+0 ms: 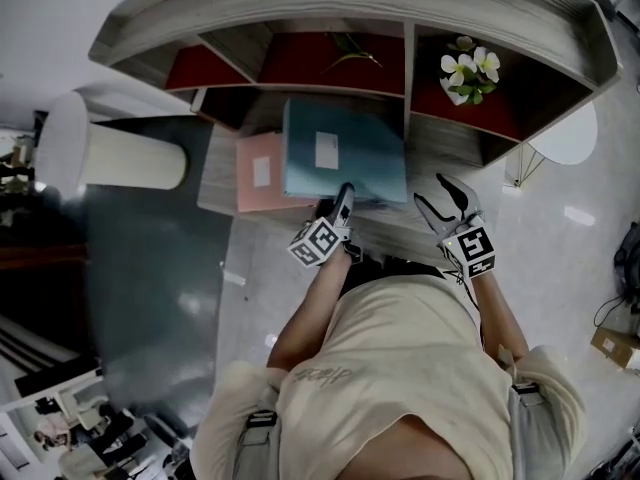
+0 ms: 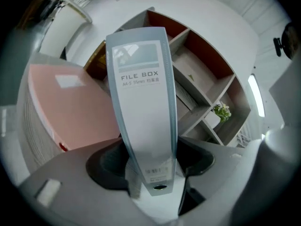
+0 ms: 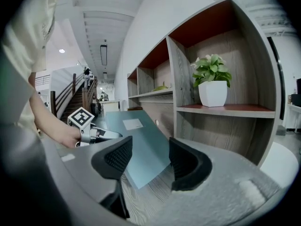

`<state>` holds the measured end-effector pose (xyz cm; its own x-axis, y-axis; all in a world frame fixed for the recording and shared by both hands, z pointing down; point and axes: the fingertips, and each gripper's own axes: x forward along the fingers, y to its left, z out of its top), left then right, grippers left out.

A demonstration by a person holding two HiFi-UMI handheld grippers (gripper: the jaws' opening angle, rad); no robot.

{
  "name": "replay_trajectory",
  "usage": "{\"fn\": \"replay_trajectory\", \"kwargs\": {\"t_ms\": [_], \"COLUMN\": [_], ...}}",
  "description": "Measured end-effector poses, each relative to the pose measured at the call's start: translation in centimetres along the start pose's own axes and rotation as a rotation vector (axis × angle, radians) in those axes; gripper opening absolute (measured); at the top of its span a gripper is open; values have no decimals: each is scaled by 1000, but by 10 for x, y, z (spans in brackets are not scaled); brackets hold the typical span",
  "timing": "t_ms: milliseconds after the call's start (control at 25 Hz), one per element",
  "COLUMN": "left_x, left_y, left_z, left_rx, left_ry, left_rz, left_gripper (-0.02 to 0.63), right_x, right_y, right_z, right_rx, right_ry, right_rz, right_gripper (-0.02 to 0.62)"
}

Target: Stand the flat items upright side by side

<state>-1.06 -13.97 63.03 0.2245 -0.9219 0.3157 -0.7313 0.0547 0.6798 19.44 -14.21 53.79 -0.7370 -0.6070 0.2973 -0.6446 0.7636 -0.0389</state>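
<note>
The blue-grey file box (image 2: pixel 141 107) is pinched at the lower end of its spine by the left gripper (image 2: pixel 153 164), whose pads are pressed against its two broad faces. In the right gripper view the box is seen tilted, with one corner down on the wood-grain bench (image 3: pixel 146 197) and the gripped edge raised. The step in hand is judged to be tipping it up onto an edge. This would be done best with the low edge planted as a pivot and the roll taken slowly, since a grip so near one end could let the tall box swing or slip.

The right gripper (image 3: pixel 148 161) is held spread and empty just beside the box's near corner, where the free face could be steadied. The pink file box (image 1: pixel 262 173) lies flat beside the blue-grey one and is not yet stood, so room should be left next to it.

Beyond, the shelf unit (image 1: pixel 350 8) rises close behind, and the top of the box may be caught on its dividers. A potted plant (image 1: pixel 470 73) is set in the right compartment, well apart.
</note>
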Motion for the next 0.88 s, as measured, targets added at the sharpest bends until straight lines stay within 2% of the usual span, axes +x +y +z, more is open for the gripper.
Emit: {"fn": "replay_trajectory", "kwargs": {"t_ms": [120,280,520,680,880], "left_x": [6,13,23,26,30], "left_y": [-13,-26,-42,-50,-64], "left_z": [15,24,19,18,11], "left_rx": [122,232,460,561,730], "left_ry": [4,15,67,92,140], "left_rz": [-35,-65,-106,-130,-160], "left_gripper": [321,319,318,314,314], "right_x": [-2,-4,-8,-10,-11], "right_y": [-1,-3,-8,-8,-7], "right_z": [-1,-1,-8,-4,2], "right_rx": [11,18,38,46,70], "right_ry": [-5,-9,3,1,4], "right_rz": [-10,-28,-67,-120,-207], "right_gripper": [249,249,247,247,247]}}
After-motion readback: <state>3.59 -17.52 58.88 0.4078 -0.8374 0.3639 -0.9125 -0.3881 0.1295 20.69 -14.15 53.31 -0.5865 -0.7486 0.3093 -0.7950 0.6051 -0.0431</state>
